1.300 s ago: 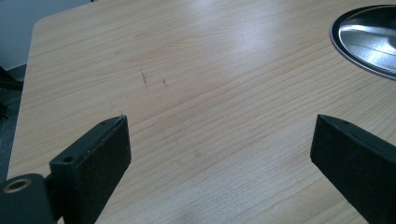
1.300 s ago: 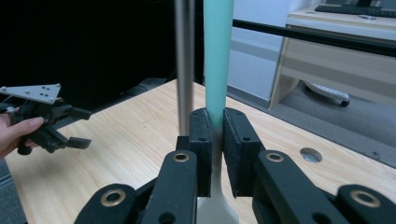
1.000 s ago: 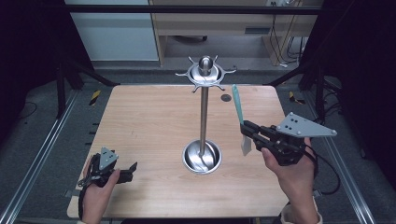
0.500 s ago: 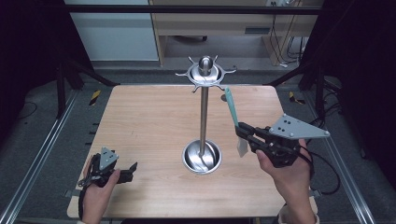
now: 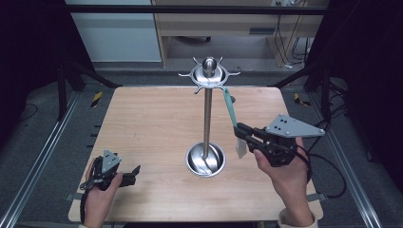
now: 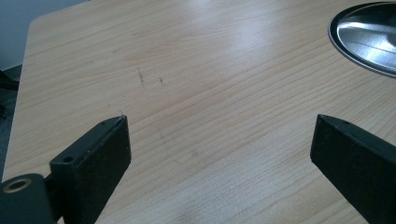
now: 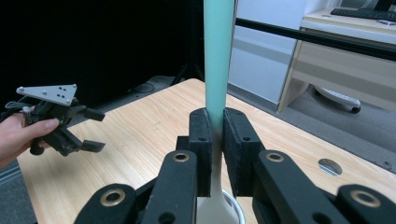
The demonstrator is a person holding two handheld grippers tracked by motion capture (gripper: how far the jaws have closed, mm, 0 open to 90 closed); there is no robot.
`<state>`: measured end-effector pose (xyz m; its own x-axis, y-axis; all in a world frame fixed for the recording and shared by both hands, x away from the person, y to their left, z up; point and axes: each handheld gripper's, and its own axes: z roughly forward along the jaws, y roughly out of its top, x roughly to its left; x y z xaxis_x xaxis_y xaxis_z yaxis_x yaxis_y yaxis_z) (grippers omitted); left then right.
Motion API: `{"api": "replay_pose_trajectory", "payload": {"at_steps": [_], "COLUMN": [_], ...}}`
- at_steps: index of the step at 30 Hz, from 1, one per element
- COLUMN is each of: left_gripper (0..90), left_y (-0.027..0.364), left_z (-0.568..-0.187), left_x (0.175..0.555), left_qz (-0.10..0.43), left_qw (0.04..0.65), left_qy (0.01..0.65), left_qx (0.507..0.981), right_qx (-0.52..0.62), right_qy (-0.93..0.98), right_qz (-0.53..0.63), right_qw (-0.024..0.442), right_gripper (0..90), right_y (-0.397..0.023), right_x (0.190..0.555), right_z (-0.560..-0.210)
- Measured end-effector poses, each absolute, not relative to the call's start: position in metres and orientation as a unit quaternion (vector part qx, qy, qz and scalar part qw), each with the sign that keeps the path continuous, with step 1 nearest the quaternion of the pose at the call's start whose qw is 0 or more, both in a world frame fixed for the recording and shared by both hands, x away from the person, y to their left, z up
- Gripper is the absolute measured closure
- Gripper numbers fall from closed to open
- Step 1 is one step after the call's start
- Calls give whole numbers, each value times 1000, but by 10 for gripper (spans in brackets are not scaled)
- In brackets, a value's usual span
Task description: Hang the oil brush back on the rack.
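A metal utensil stand rises from a round steel base at the table's middle, with a ring of hooks at its top. My right gripper is just right of the pole, shut on a utensil with a teal handle and a white head. The handle points up, its tip close to the hooks. In the right gripper view the handle stands upright between the jaws of the right gripper. My left gripper rests low at the front left, open and holding nothing.
The wooden table has rounded corners and a small round hole near its far edge. A black bar crosses overhead at the back. The stand's base lies ahead and right of the left jaws.
My right gripper has carried the utensil leftward, closer to the stand, and the handle's tip has come up beside the hook ring. The left gripper has stayed put.
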<state>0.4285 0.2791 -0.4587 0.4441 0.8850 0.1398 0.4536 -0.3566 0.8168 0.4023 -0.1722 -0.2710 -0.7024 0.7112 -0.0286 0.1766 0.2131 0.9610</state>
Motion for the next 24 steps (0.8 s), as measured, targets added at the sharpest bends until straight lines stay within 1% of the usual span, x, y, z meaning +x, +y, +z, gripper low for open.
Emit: {"api": "replay_pose_trajectory", "payload": {"at_steps": [13, 19, 24], "left_gripper": [46, 46, 46], "left_y": [279, 279, 279], "left_z": [-459, -459, -459], "left_x": [429, 429, 429], "left_qz": [296, 296, 297], "left_qw": [363, 363, 363], "left_qy": [435, 435, 434], "left_qx": [769, 769, 769], "right_qx": [309, 311, 313], "right_qy": [723, 719, 716], "right_qz": [572, 572, 577], "right_qw": [233, 242, 240], "right_gripper": [820, 820, 820], "right_y": [-160, -159, -156], "right_x": [410, 410, 412], "right_z": [-284, -285, -287]}}
